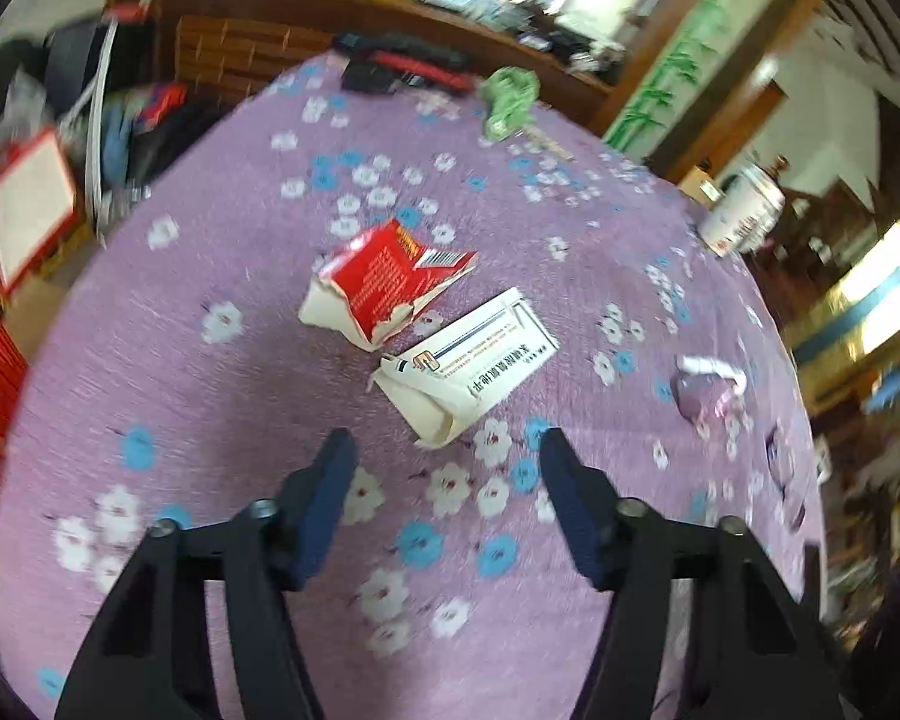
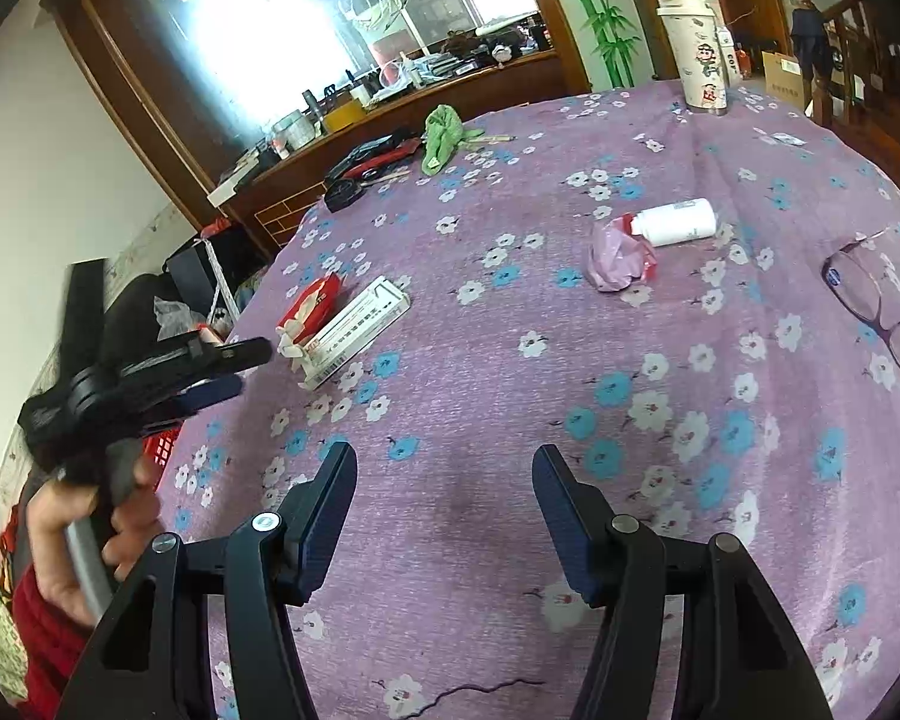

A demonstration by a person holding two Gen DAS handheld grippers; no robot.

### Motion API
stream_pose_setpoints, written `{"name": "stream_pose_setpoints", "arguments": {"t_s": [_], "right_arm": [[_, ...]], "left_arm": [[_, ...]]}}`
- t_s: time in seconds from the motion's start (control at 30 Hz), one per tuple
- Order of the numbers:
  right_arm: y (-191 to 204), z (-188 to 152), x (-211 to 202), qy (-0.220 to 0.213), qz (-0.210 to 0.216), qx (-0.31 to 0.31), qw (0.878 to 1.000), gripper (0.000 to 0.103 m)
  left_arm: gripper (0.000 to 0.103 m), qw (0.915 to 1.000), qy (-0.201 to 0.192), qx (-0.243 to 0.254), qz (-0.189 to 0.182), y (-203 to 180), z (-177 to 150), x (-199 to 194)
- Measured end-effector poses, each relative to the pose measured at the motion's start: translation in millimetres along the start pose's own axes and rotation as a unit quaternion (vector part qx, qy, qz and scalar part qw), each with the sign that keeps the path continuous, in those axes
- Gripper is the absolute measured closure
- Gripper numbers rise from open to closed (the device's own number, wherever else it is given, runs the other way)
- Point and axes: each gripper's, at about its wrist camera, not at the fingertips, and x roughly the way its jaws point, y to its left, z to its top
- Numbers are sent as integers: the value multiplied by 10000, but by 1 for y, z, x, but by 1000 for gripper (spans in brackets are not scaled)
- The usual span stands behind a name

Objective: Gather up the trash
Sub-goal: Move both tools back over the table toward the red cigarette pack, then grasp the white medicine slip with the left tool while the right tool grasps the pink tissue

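- Left tool [image 1: 444, 441] hangs over the purple flowered counter [image 1: 210, 420] with its jaws apart and nothing between them; the fingertips sit just short of the near end of the white carton.
- Right tool [image 2: 444, 456] likewise stands open and empty above a bare stretch of cloth, well apart from any trash.
- From the right wrist view, the left tool [image 2: 234, 369] shows side-on at the counter's left edge, gripped by a hand [image 2: 90, 528] with a red sleeve below it.
- White carton [image 1: 468, 360] lies flat near the counter's middle, crushed at the end nearest the left tool; its long axis runs on a diagonal, from that near end up and away to the right.
- Torn red carton [image 1: 384, 282] lies just beside it on the far-left side, touching or nearly so, its long axis on roughly the same diagonal.
- Crumpled pink wrapper [image 2: 621, 258] sits farther right, against the capped end of a white bottle [image 2: 675, 222] lying on its side, long axis across the view.
- Glasses [image 2: 882, 306] rest at the right edge, a green cloth [image 2: 444, 135] and a tall printed cup [image 2: 699, 54] at the far side.
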Motion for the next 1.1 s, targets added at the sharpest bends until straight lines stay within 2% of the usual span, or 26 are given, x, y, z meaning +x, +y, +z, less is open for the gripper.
{"name": "stream_pose_setpoints", "arguments": {"t_s": [0.1,0.2,0.27,0.33,0.4,0.5,0.63,0.77,0.97,1.1], "right_arm": [[-7,0,-8,-83,-15,5,10000,38],[-17,0,-16,-169,-99,63,9998,38],[-25,2,-20,-198,-123,127,9996,38],[-32,3,-24,-233,-167,196,9994,38],[-38,5,-28,-270,-214,270,9990,38],[-49,11,-33,-321,-308,372,9983,38],[-68,28,-38,-410,-527,568,9961,38],[-86,53,-28,-337,-665,860,9935,38],[-86,90,17,-76,-899,729,9933,38],[-85,106,51,27,-1155,546,9918,38]], "left_arm": [[50,9990,182,-406,-94,5,6,20],[51,9983,179,-541,-87,5,11,30],[59,9978,200,-622,-87,5,15,38],[80,9974,274,-651,-105,5,19,47],[90,9972,348,-652,-141,4,20,55],[92,9989,237,-406,11,0,16,54],[94,10000,54,49,8,-6,6,43],[94,9975,-307,638,66,-16,-12,21],[94,9894,-713,1265,20,-23,-44,-15],[94,9870,-872,1348,30,-18,-58,-29]]}}
